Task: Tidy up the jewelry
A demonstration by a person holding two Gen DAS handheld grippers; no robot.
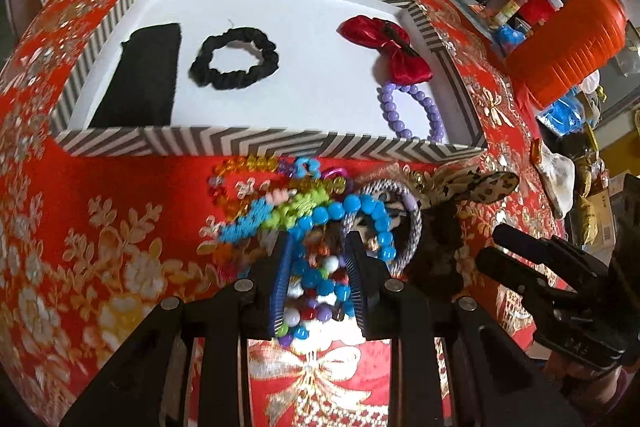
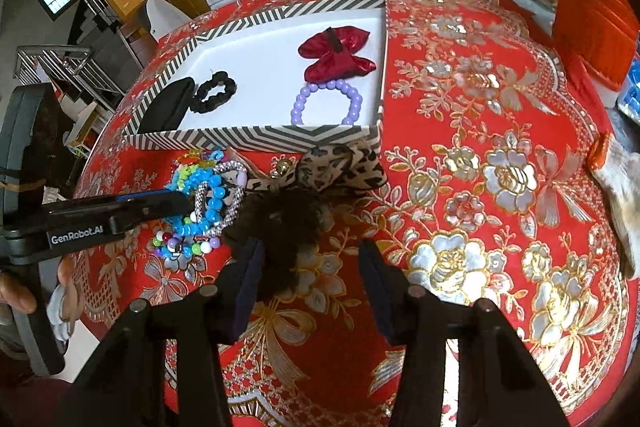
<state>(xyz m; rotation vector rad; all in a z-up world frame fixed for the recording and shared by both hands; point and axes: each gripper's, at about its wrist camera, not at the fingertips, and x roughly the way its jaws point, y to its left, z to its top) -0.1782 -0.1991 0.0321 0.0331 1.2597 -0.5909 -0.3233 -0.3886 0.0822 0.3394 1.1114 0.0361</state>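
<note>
A chevron-rimmed white box holds a black cloth, a black scrunchie, a red bow and a purple bead bracelet. In front of it lies a tangled pile. My left gripper points down into it, jaws narrowly open, with the blue bead bracelet and mixed coloured beads between the fingers. My right gripper stands open around a dark fluffy scrunchie; its left finger touches the fluff. A leopard-print bow lies just beyond.
A red floral tablecloth covers the round table. An orange ribbed container and cluttered bottles stand at the far right edge. A white crumpled object lies to the right. A person's hand shows at the left.
</note>
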